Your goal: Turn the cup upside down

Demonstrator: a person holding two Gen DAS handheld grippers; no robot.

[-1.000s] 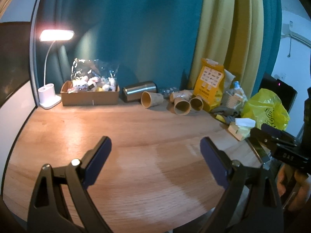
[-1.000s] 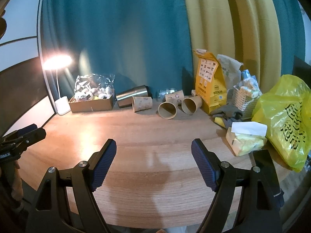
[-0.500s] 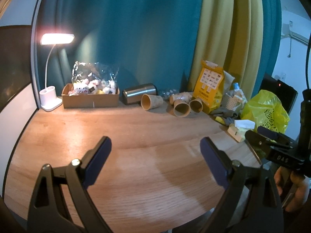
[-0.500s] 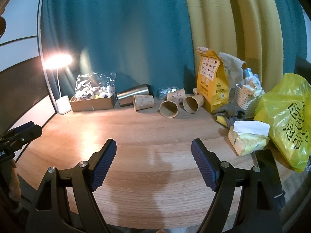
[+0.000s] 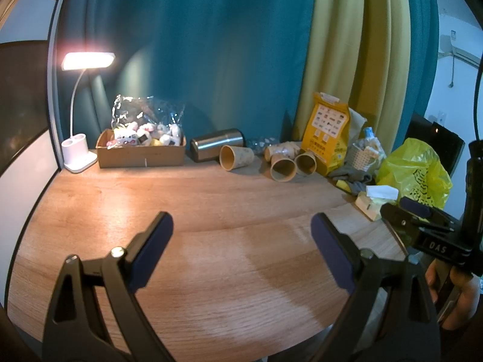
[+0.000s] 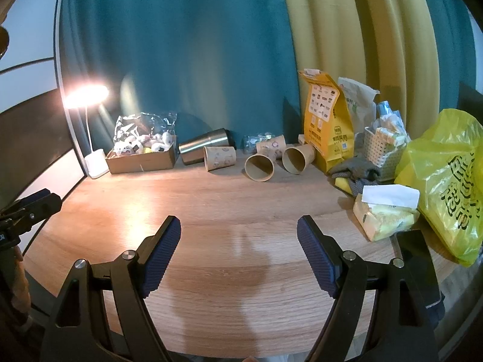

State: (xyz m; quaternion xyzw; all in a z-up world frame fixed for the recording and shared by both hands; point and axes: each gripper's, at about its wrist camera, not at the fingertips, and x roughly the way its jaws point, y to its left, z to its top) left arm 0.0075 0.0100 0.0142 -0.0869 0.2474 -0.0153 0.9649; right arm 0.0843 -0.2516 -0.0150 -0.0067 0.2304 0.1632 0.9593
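Note:
Several brown paper cups lie on their sides at the back of the wooden table: one (image 5: 235, 157) (image 6: 219, 157) left of the others, one with its mouth toward me (image 5: 283, 167) (image 6: 259, 167), and one (image 5: 306, 163) (image 6: 297, 159) by the yellow bag. My left gripper (image 5: 241, 232) is open and empty over the near table, far from the cups. My right gripper (image 6: 238, 235) is open and empty, also over the near table. The right gripper also shows at the right edge of the left wrist view (image 5: 422, 220).
A steel tumbler (image 5: 217, 144) lies behind the cups. A cardboard box of small toys (image 5: 142, 150) and a lit desk lamp (image 5: 78, 157) stand at back left. A yellow paper bag (image 6: 327, 120), basket (image 6: 383, 150), tissue pack (image 6: 383, 214) and yellow plastic bag (image 6: 446, 181) crowd the right.
Both grippers have drawn back and risen slightly, so the table's objects look a little lower and smaller. The jaws stay open.

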